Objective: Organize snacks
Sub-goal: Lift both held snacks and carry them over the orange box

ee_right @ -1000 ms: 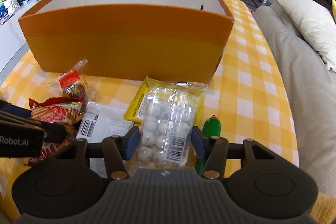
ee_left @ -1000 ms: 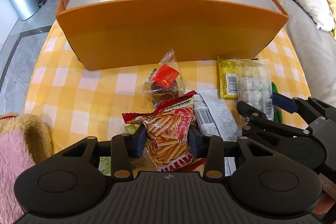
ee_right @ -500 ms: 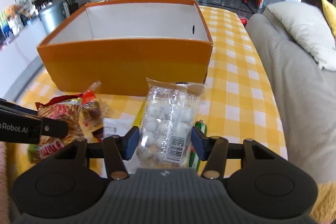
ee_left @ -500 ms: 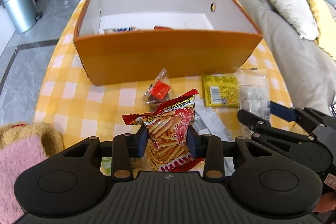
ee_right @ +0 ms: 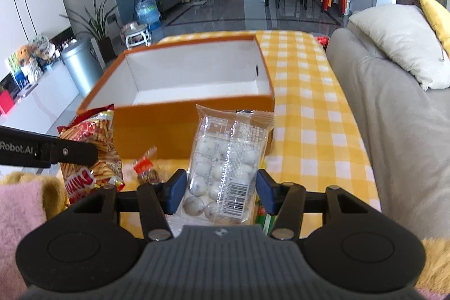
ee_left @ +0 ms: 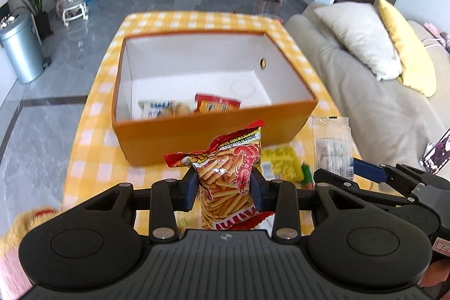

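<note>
Left tool (ee_left: 223, 189): your pads are pinched on the sides of the red shrimp-stick bag (ee_left: 227, 176), which stands upright between them, clear of the table.
Right tool (ee_right: 222, 189): you hold the clear pack of white balls (ee_right: 225, 165) by its lower part; the pack rises above the fingers and its top seal hangs free.
Where both packs are: on the near side of the orange box (ee_left: 213, 128), short of its front wall, not yet over the opening.
Box contents: two packets lie against the front wall inside, a pale one (ee_left: 166, 108) and a red one (ee_left: 218, 104); the far half of the floor is bare.
Step in hand: I judge you are carrying both packs to the box.
How to do it well: bring each pack fully past the front rim before you let go, since the tall bags could catch on it and tip back out.
Placement: aim for the bare floor behind the two packets, one pack to each side, so your tools do not cross.
Grip: both wrappers look slick and crinkly, so keep the squeeze steady while carrying.
Still on the table (ee_right: 306, 114): a small dark snack with a red label (ee_right: 146, 169), a yellow packet (ee_left: 279, 165) and a green item (ee_left: 308, 176).
</note>
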The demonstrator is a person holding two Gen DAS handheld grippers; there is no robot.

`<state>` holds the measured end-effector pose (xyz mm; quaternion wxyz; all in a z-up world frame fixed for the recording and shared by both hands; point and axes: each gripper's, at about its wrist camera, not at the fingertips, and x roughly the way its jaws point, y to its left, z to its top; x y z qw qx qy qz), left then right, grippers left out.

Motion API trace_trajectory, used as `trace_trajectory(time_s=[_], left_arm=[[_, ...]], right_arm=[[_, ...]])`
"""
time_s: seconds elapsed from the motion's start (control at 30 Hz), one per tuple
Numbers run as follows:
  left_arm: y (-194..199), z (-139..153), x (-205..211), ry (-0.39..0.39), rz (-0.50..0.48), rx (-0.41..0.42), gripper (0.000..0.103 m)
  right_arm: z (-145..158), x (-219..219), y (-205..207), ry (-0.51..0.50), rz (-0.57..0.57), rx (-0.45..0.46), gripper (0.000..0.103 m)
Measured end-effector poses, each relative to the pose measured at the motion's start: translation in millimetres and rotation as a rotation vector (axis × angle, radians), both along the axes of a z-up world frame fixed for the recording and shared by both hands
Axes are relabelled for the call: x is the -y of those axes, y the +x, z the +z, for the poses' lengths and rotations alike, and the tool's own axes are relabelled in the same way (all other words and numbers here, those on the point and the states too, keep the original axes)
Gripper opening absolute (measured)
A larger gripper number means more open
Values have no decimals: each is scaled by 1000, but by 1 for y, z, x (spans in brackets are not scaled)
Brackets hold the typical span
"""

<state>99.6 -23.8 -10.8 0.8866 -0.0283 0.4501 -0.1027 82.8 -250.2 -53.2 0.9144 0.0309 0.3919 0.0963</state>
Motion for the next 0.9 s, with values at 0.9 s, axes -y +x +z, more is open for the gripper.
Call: trace_trajectory(time_s=[0.9], left_arm=[[98, 48, -11, 53, -13, 127, 42]], right_arm=[[68, -35, 104, 16, 114, 144, 52]])
